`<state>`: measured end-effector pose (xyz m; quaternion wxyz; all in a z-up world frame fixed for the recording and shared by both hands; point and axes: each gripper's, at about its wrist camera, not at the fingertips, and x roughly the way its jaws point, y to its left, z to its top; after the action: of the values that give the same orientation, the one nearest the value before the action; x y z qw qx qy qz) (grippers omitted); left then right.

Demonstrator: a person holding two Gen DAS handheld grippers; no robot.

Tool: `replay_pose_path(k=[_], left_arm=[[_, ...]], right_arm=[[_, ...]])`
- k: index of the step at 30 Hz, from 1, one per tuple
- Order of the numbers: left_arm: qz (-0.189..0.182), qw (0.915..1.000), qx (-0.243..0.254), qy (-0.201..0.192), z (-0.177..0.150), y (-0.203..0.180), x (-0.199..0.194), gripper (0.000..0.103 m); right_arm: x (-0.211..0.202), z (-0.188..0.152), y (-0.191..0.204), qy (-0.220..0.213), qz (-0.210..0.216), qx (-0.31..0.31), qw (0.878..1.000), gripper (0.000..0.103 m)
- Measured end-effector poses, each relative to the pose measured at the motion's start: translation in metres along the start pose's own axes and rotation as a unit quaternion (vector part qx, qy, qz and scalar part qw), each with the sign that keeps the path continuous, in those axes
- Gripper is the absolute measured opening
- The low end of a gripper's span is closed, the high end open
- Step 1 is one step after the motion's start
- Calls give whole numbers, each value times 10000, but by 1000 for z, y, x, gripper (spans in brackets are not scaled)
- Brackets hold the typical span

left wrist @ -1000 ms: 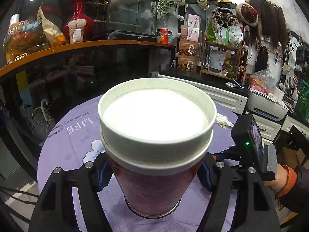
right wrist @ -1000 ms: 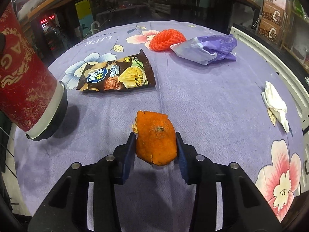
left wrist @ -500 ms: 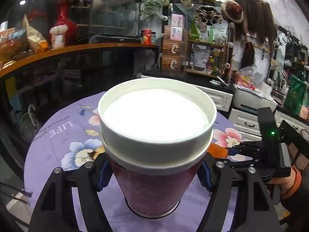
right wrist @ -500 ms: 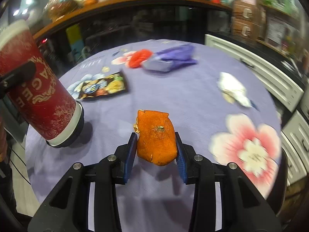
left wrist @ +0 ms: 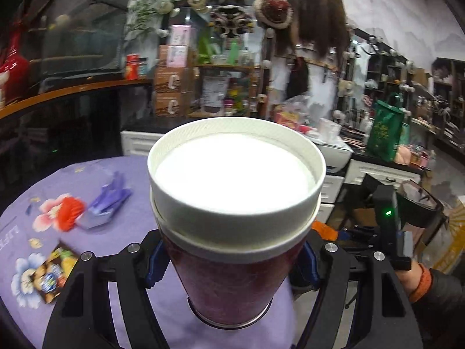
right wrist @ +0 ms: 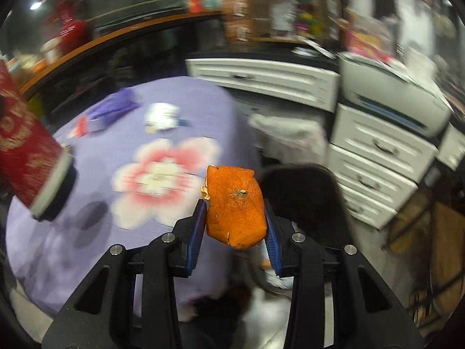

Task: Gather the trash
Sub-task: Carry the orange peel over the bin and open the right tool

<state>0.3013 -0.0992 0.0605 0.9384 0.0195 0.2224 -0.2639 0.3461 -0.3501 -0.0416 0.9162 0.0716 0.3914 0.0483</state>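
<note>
**Cup and peel held clear of the table**

Trash is gripped in both tools. A red paper cup (left wrist: 232, 264) with a white lid (left wrist: 235, 174) is clamped between the blue pads of the left gripper (left wrist: 232, 264), the pads pressing on its red wall below the lid. The cup is held above the purple flowered tablecloth (left wrist: 87, 180), lid towards the camera. In the right wrist view the same cup (right wrist: 26, 148) is seen at the left edge, tilted, lid end lowest, with its shadow cast on the cloth.

A piece of orange peel (right wrist: 235, 206) is pinched between the blue pads of the right gripper (right wrist: 235, 232), both pads touching its sides. The peel is held at the table's edge, with a dark round container (right wrist: 302, 200) seen just behind and below it; the view is blurred, so its contents cannot be told.

On the cloth are left a red crinkled wrapper (left wrist: 69, 212), a purple bag (left wrist: 107, 203) touching it, a printed snack packet (left wrist: 52, 276) nearer the left edge, and a white crumpled tissue (right wrist: 161, 116). White drawers (right wrist: 375, 157) are seen beyond the table.
</note>
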Motion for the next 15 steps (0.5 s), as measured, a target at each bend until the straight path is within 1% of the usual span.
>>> replay_pose_path(k=[4,7,9,14,15], left_arm=[[-278,9993,235,-78,14,-42,24,70],[-434,9984,355,-36,17,-68,44,70],[-514,9980,364,12,15,-79,56,70],[-677,9969,295,287,5,-99,89,70],[-684,9967,299,327,3,-101,91,70]], right_arm=[[18,-18,-45,248,-391,262,9986,38],[33,-32,-71,405,-538,498,9965,38],[46,-40,-85,503,-596,627,9950,38],[82,-55,-98,753,-667,722,9923,38],[88,-57,-99,793,-665,747,9918,38]])
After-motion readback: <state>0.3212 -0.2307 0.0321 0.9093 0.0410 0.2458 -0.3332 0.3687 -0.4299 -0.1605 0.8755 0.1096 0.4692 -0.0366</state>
